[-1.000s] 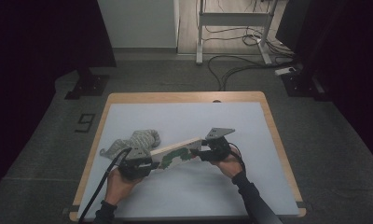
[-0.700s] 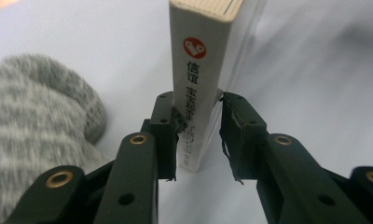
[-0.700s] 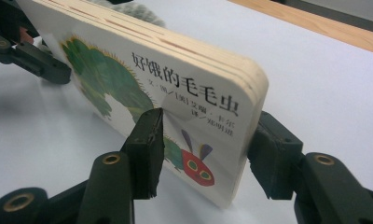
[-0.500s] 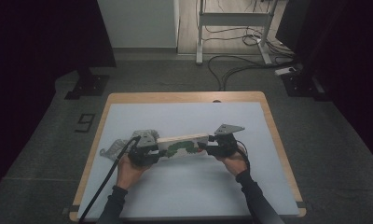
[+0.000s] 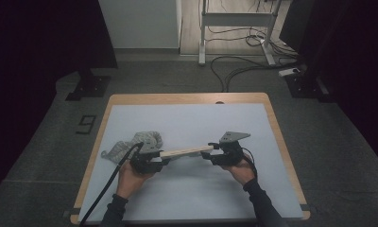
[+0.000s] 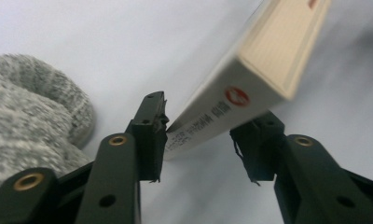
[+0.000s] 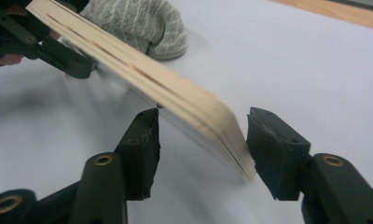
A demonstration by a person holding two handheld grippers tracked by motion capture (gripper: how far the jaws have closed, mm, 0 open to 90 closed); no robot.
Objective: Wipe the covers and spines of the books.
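Slim, pale paper-edged book (image 5: 186, 152) beside nubbly grey knitted cloth (image 5: 135, 144)

A person's hands are holding the left tool (image 5: 164, 160) and the right tool (image 5: 211, 152) at either end of a pale book (image 5: 186, 152), just above the desk (image 5: 192, 118). A grey knitted cloth (image 5: 133, 143) is lying beside the left tool.
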